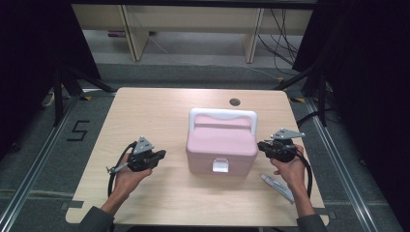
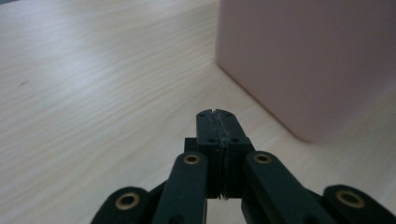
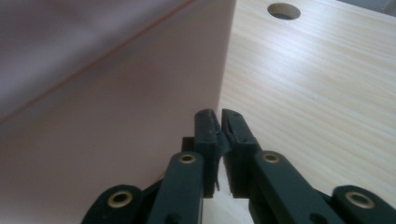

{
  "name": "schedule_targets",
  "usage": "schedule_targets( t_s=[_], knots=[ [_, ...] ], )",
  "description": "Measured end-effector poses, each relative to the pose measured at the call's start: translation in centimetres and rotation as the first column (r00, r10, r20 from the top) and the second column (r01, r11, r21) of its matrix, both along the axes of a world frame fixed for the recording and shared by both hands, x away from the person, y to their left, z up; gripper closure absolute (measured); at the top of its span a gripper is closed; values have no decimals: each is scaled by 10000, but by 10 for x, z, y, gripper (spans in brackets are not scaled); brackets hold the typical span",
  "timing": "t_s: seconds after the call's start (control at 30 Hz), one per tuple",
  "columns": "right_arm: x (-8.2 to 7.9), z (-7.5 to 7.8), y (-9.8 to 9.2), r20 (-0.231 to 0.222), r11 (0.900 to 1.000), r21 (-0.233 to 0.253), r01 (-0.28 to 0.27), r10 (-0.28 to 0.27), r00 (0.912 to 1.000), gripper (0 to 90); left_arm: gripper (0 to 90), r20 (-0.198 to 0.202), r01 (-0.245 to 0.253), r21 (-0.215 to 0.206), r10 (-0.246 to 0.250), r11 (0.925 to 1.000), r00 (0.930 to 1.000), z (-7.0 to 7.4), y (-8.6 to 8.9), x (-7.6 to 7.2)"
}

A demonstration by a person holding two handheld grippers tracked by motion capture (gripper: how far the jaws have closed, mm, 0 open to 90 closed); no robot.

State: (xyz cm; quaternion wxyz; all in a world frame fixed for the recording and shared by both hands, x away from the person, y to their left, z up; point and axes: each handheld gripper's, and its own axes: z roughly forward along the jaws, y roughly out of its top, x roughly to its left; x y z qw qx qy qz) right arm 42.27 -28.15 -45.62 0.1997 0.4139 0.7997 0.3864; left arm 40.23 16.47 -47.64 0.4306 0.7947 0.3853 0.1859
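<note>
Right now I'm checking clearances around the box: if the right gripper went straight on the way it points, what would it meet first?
Most likely the pink box. The right gripper, jaws all but shut, points at the box's near side wall, with nothing between them; how much gap is left is hard to judge.

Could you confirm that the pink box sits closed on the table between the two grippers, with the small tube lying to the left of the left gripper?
Not quite: the small tube lies by the right gripper, near the table's front right edge, as the high view shows. The pink box does sit closed between the right and left gripper.
</note>
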Motion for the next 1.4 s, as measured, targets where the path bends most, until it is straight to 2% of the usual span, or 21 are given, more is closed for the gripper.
schedule_targets(
  t_s=[0.07, 0.13, 0.27, 0.3, 0.37, 0.43, 0.5, 0.63, 0.67, 0.7, 0.73, 0.77, 0.8, 0.97, 1.0, 1.1, 1.17, 1.2, 1.23, 1.37, 1.4],
  knots=[
    [3, -2, 2, 130, 9997, -151, -210, 212, 9997, 891, 896, -26, 25, 7, -25, 10000, 10000, 2, -7, 7],
    [5, -2, 5, -89, 9993, -9, -382, 382, 9992, 900, 897, -14, 79, -52, -79, 10000, 10000, 4, -14, 14],
    [5, -1, 7, -147, 9993, 206, -297, 300, 9994, 900, 896, -29, 203, -222, -203, 9995, 9998, 5, -26, 24],
    [6, -1, 6, 77, 9989, 121, -454, 453, 9989, 900, 897, -23, 227, -318, -227, 9992, 9997, 4, -33, 26],
    [6, -1, 7, 134, 9987, 112, -505, 503, 9986, 900, 896, -45, 281, -453, -283, 9986, 9996, 3, -37, 28],
    [2, 0, 11, -278, 9979, 386, -511, 521, 9983, 900, 896, -121, 373, -607, -381, 9975, 9992, 1, -44, 29],
    [3, -1, 11, -88, 9981, 152, -601, 602, 9981, 900, 896, -143, 549, -616, -559, 9966, 9983, 0, -45, 30],
    [3, -1, 10, 15, 9970, 299, -708, 707, 9975, 900, 896, -185, 758, -871, -777, 9933, 9968, 1, -49, 29],
    [3, -1, 11, 62, 9962, 342, -806, 804, 9967, 900, 896, -128, 762, -522, -770, 9957, 9970, 3, -49, 28],
    [0, 0, 16, -135, 9964, 367, -770, 775, 9969, 900, 896, -32, 712, -578, -715, 9958, 9974, 3, -50, 27],
    [0, 0, 16, -135, 9964, 367, -770, 775, 9969, 900, 896, -131, 804, -406, -810, 9959, 9966, 4, -48, 27],
    [1, 0, 16, 86, 9957, 107, -919, 918, 9957, 900, 896, -77, 698, -592, -703, 9958, 9975, 3, -47, 26],
    [-2, 1, 21, -271, 9966, 344, -747, 757, 9968, 900, 896, -140, 706, -580, -715, 9958, 9973, 3, -43, 25],
    [-3, -1, 27, -71, 9937, 200, -1105, 1106, 9938, 900, 896, -157, 648, -582, -658, 9962, 9977, 3, -37, 21],
    [-3, -1, 28, 39, 9926, 182, -1203, 1202, 9927, 900, 897, -192, 797, -359, -805, 9962, 9966, 4, -33, 20],
    [-5, -1, 32, 148, 9912, 177, -1310, 1307, 9913, 900, 896, -246, 645, -824, -667, 9945, 9975, 2, -30, 17],
    [-10, 0, 36, -293, 9934, 363, -1086, 1097, 9935, 900, 896, -251, 685, -605, -701, 9958, 9972, 3, -26, 15],
    [-10, -1, 37, -140, 9928, 349, -1147, 1153, 9932, 900, 897, -201, 759, -427, -768, 9962, 9968, 4, -24, 15],
    [-9, -1, 38, 45, 9908, 240, -1335, 1335, 9910, 900, 896, -184, 731, -585, -743, 9956, 9971, 3, -23, 14],
    [-15, 0, 45, 3, 9895, 139, -1440, 1440, 9896, 900, 897, -263, 576, -730, -596, 9957, 9979, 3, -15, 9],
    [-18, 0, 48, -52, 9897, 234, -1410, 1412, 9900, 900, 897, -281, 617, -538, -633, 9966, 9976, 3, -12, 7]
  ],
)
